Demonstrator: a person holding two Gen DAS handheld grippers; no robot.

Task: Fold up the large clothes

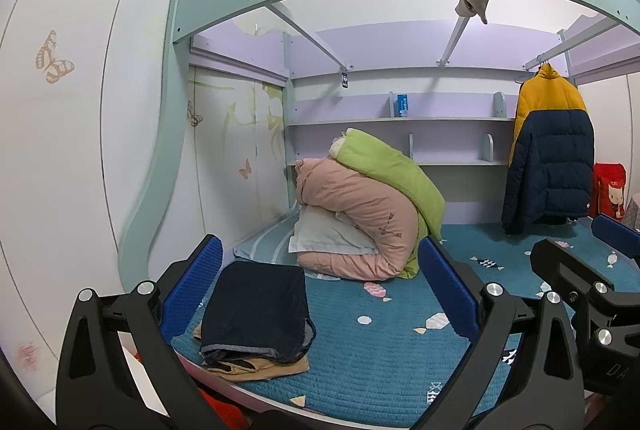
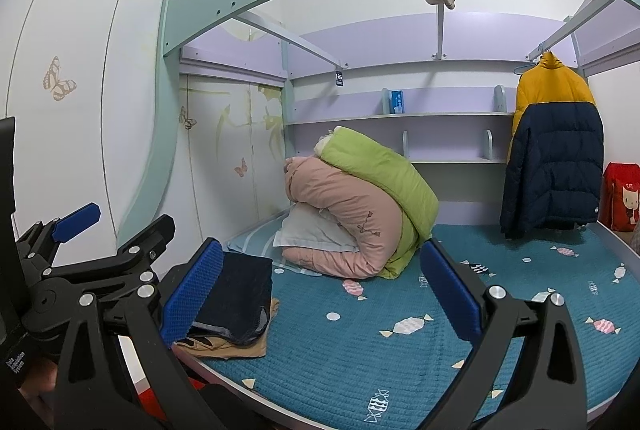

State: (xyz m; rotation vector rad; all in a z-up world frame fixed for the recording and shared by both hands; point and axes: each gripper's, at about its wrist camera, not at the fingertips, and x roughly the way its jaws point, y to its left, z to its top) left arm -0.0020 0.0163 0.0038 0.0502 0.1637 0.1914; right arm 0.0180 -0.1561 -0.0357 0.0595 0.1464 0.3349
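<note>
Both grippers, left (image 1: 320, 294) & right (image 2: 320, 294), hover spread wide w/ nothing held; folded dark garment (image 1: 256, 310) lies atop tan one (image 1: 256, 366) on bed (image 1: 380, 370).

Even, soft indoor light, faint shadows, sharp focus; heavy fisheye bending and dark corners at edges.

The bed cover (image 1: 380, 350) at lower centre is quilted teal cloth, matt. The folded dark garment (image 1: 256, 310) at lower left looks like soft matt fabric. The jacket (image 1: 548, 150) at right is puffy, faintly sheeny cloth. Each hand-held gripper (image 1: 320, 294) has matt black plastic arms, shiny metal bolts and blue dimpled pads (image 1: 448, 290).
</note>
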